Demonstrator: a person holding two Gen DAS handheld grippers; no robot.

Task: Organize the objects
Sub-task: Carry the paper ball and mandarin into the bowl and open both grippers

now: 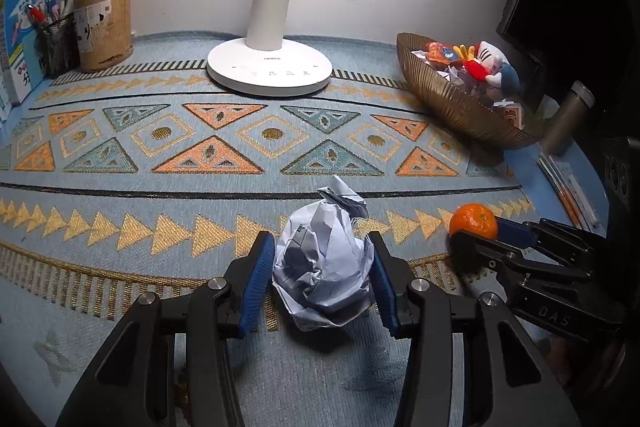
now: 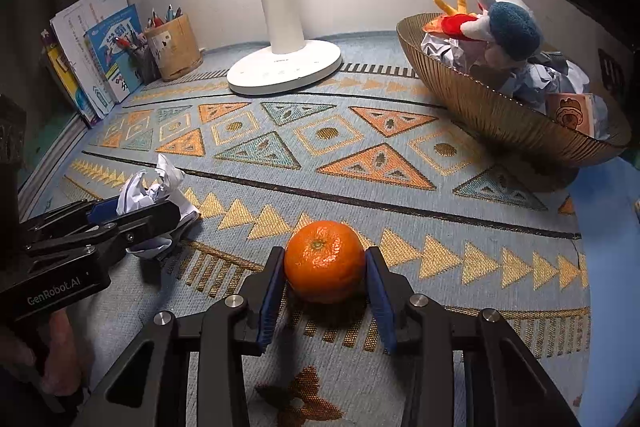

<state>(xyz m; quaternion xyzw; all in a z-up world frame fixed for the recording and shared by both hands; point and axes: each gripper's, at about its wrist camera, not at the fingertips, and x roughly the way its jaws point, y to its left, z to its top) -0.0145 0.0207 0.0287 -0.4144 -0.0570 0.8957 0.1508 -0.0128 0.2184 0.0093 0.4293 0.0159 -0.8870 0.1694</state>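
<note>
A crumpled ball of white paper sits between the blue pads of my left gripper, which is shut on it just over the patterned cloth. In the right wrist view the same paper sticks out past the left gripper at the left edge. My right gripper is shut on an orange, both pads pressed to its sides low over the cloth. From the left wrist view the orange and right gripper are at the right, close beside the paper.
A ribbed golden bowl at the back right holds plush toys, crumpled paper and a small box. A white lamp base stands at the back centre. Pen holders and books line the back left. A hand grips the left tool.
</note>
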